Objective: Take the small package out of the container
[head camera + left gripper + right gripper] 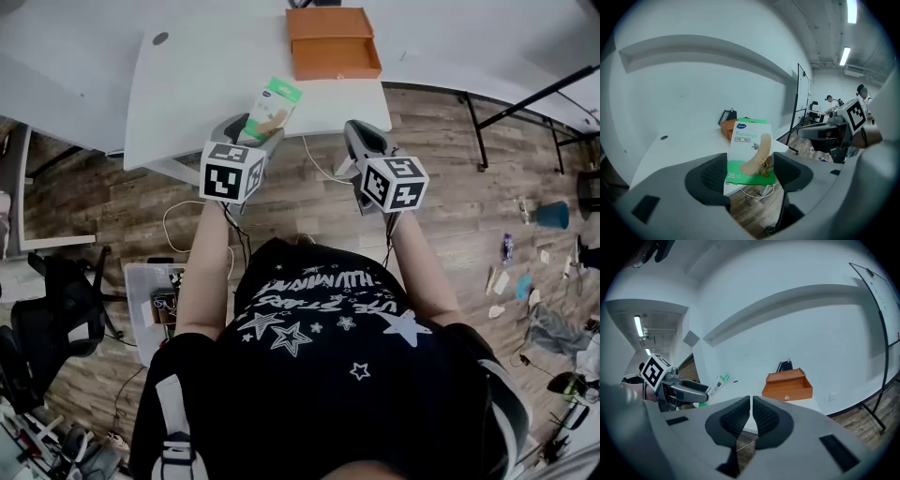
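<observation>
My left gripper (251,133) is shut on the small package (272,105), a white and green bandage box, and holds it upright above the near edge of the white table (187,84). In the left gripper view the package (751,152) stands between the two pads. The container, an open orange box (333,43), sits at the far side of the table, well beyond both grippers. My right gripper (361,141) hangs shut and empty to the right of the package; its pads meet in the right gripper view (752,416), where the orange box (787,385) lies ahead.
A white cable (319,169) hangs from the table edge to the wooden floor. On the floor at left are a black chair (56,319) and a clear plastic bin (150,300). Black table legs (478,131) and scattered items (553,216) lie to the right. People (829,104) stand far off.
</observation>
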The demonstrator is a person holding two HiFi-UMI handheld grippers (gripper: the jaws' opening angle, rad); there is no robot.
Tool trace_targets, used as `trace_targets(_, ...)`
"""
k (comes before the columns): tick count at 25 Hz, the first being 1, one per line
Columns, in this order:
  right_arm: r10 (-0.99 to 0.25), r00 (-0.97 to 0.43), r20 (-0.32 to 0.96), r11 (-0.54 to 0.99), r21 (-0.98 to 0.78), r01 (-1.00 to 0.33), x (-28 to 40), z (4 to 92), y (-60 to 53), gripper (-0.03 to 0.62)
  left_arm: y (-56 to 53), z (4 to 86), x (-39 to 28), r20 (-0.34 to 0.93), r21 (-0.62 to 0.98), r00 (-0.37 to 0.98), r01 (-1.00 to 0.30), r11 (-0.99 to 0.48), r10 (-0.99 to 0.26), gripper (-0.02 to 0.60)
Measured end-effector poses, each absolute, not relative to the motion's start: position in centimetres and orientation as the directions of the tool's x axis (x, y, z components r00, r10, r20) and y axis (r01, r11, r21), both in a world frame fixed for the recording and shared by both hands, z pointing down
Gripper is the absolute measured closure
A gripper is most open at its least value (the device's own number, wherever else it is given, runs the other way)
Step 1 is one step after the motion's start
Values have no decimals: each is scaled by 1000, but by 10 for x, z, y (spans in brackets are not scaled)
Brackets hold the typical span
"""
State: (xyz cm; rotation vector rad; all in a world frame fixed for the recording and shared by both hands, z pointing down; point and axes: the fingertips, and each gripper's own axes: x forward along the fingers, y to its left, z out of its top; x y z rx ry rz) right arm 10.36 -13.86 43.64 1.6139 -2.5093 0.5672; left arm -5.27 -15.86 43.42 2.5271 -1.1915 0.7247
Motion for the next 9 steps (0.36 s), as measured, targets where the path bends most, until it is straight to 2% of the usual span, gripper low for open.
trace_targets(9, -847, -437, 303, 370, -255, -893, 77, 434, -143, 542, -153, 436, -79, 553, 40, 542, -776, -629, -633, 245)
